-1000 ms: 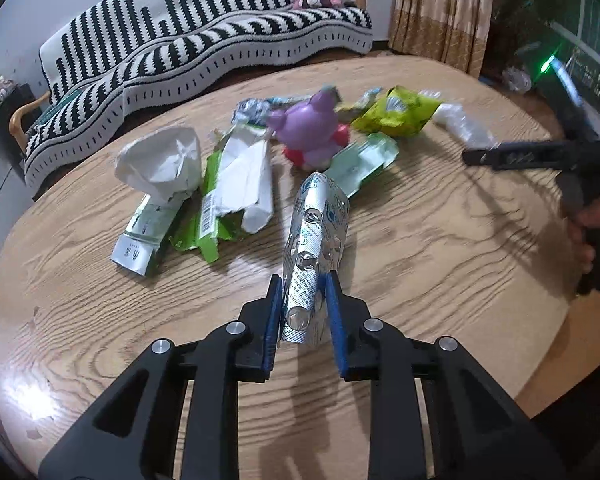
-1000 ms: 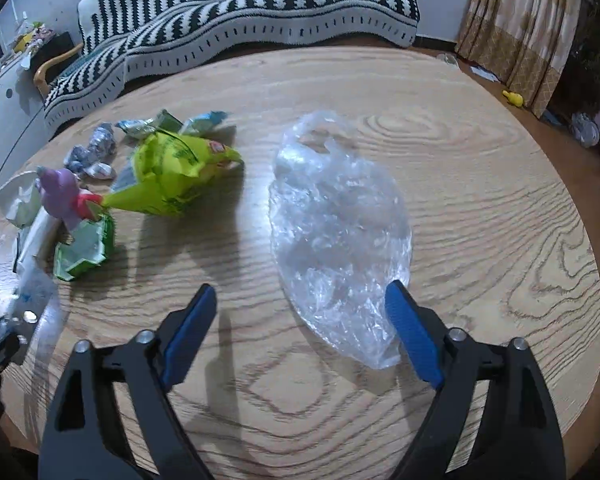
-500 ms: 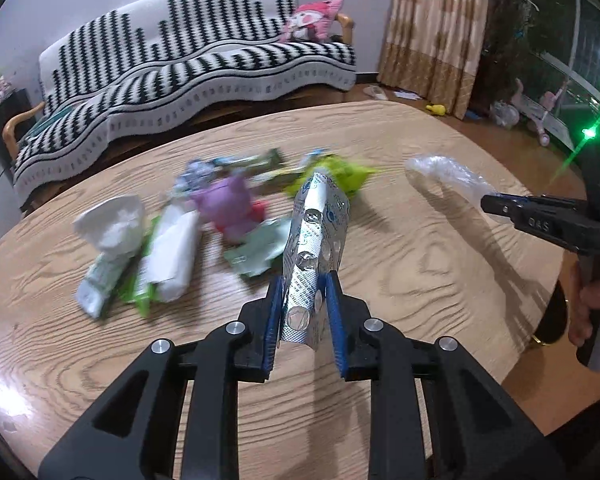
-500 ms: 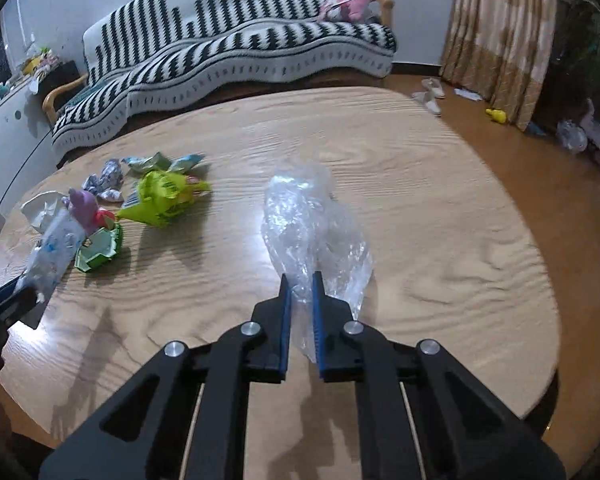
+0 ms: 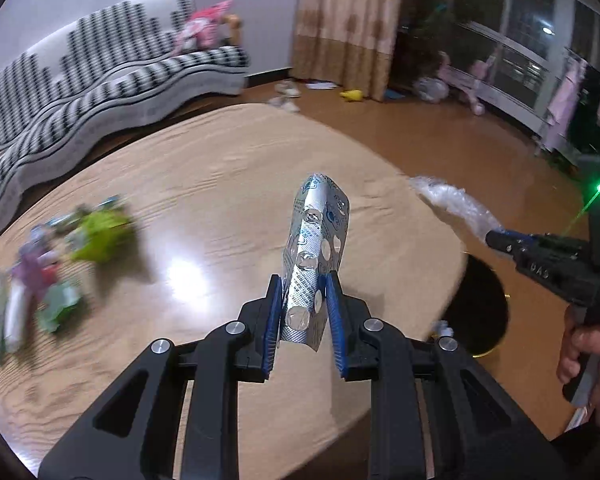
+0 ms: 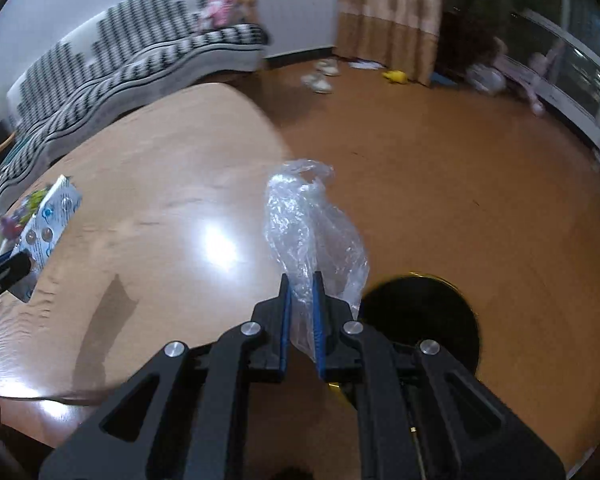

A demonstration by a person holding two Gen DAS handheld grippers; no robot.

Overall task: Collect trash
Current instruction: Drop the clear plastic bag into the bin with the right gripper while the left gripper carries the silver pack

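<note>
My left gripper (image 5: 303, 300) is shut on a silver blister pack (image 5: 314, 240) that stands up between its blue pads above the wooden table (image 5: 204, 184). My right gripper (image 6: 301, 302) is shut on a crumpled clear plastic bag (image 6: 308, 224), lifted past the table's right edge. A round black bin (image 6: 424, 312) sits on the floor just beyond and below it. In the left wrist view the right gripper (image 5: 494, 238) shows at the right with the clear plastic bag (image 5: 448, 200) trailing from it. The blister pack (image 6: 48, 228) appears at the left of the right wrist view.
Blurred wrappers, a green packet (image 5: 100, 236) and a purple toy (image 5: 30, 268) lie at the table's left. The black bin (image 5: 480, 304) stands on the brown floor by the table's right edge. A striped sofa (image 5: 100, 80), curtains (image 5: 340, 20) and floor clutter lie behind. A hand (image 5: 588, 352) grips the right tool.
The right gripper closed on the plastic bag and lifted it off the table. Both grippers swung right with their loads, so the wrappers slid left and the black bin came into view.
</note>
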